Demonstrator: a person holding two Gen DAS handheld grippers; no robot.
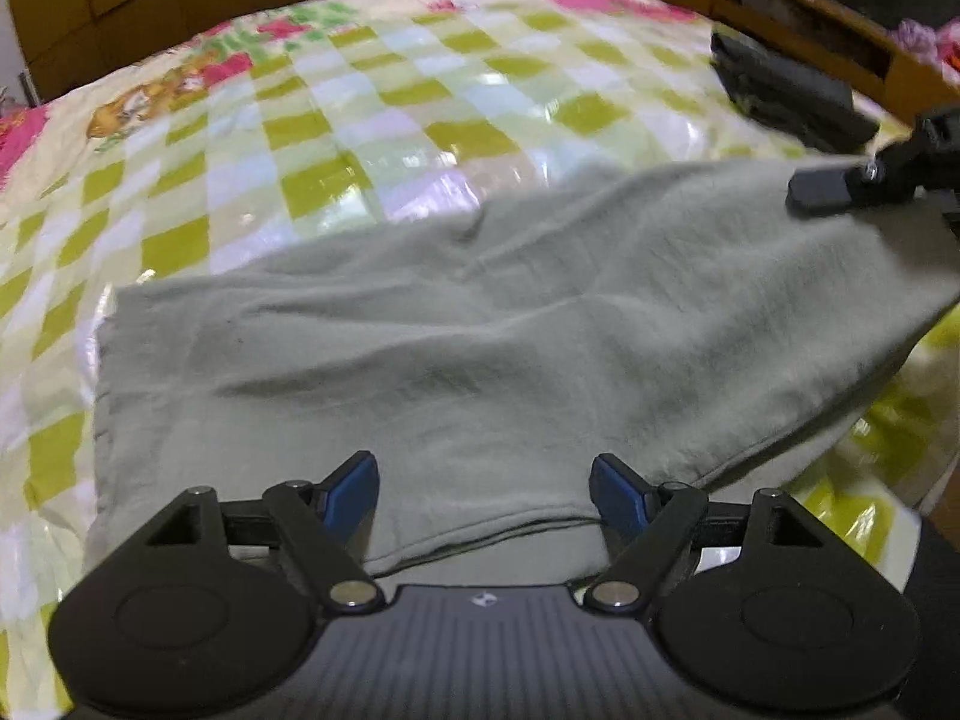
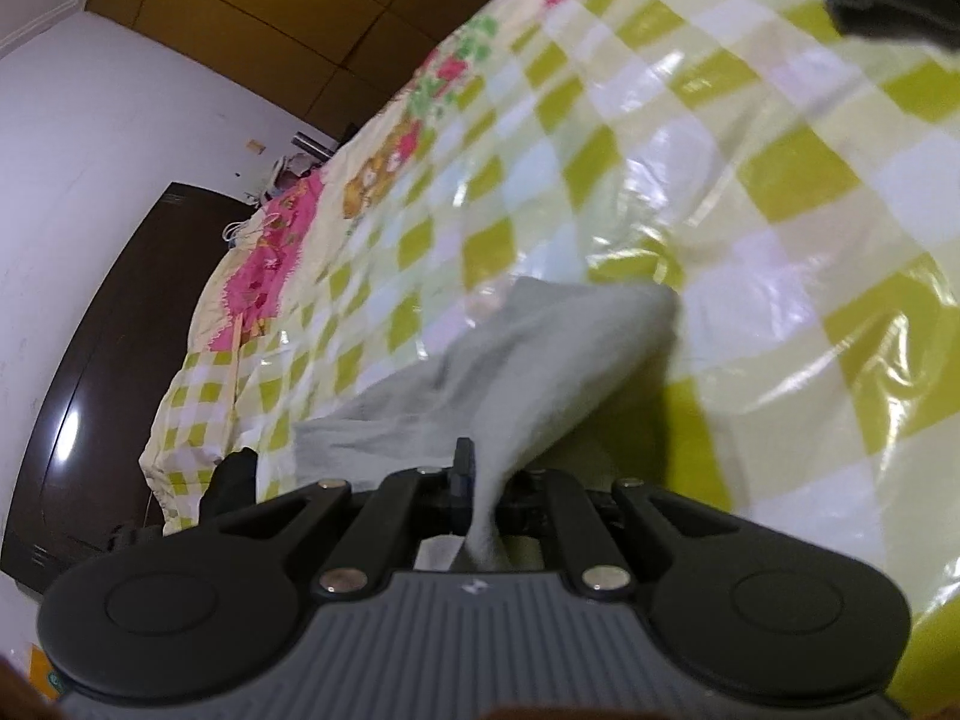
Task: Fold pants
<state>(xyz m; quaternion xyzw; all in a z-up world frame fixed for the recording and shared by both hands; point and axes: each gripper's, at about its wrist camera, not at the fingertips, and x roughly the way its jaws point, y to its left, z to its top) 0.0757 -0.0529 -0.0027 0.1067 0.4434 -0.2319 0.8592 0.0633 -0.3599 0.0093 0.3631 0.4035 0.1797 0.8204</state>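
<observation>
The grey-green pants (image 1: 480, 348) lie on the checked bed cover (image 1: 360, 120), the right gripper (image 2: 480, 480) has its fingers clamped on one raised end of them, and the left gripper (image 1: 483, 492) hovers with fingers wide apart over the near edge.

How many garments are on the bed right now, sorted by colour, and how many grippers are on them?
Grey-green pants: 1
Dark folded garments: 1 stack, number of pieces unclear
Grippers gripping cloth: 1, the right gripper; the left gripper is open
Total: 2 garment items, 2 grippers
</observation>
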